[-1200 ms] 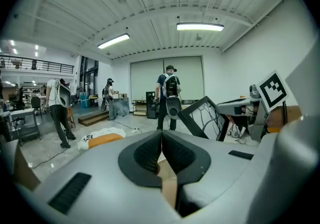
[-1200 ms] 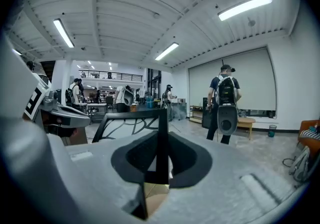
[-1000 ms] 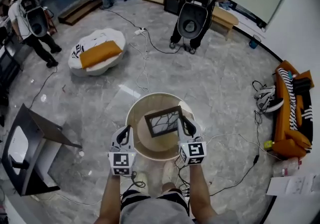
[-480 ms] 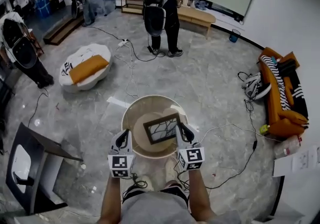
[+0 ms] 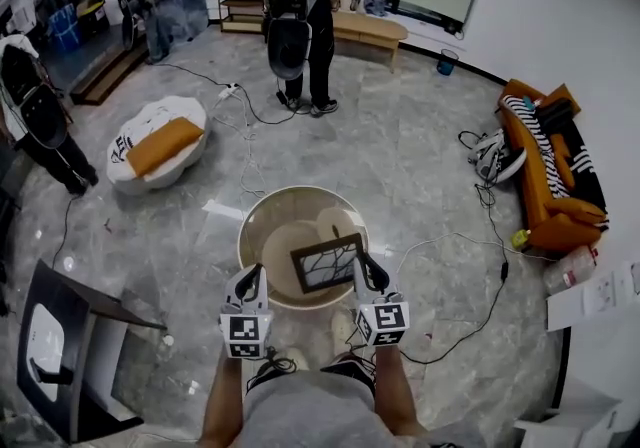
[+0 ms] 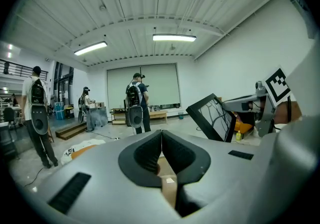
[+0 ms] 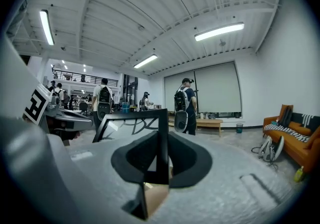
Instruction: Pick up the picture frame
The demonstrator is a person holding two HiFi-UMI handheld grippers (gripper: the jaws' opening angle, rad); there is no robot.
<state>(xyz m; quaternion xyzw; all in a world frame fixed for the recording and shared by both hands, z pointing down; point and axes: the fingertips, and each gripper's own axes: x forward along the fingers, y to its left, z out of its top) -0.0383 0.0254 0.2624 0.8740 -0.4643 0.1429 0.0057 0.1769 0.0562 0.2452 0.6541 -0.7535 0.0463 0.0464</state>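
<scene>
We are inspecting a large hall with a grey polished stone floor, an orange sofa at the far right and people with backpacks standing at the far side. Directly in front of the operator a round pale wooden table is standing. The picture frame is hanging tilted over the near right part of that table, and from the left gripper view it appears to be clear of the top. The right gripper is clenching the frame's right-hand moulding, with the dark edge running straight between its pads. The left gripper is sitting just to the left of the frame, apart from it, with its jaws pressed together on nothing. We are judging the frame to be light and stiff, with a thin dark moulding that is likely smooth, and a glazed face that is likely fragile. A single edge grip is leaving it free to pivot. We are recommending contact on the moulding only, near mid-side, never on the pane, with the left gripper taking the opposite edge if steadying is needed.
</scene>
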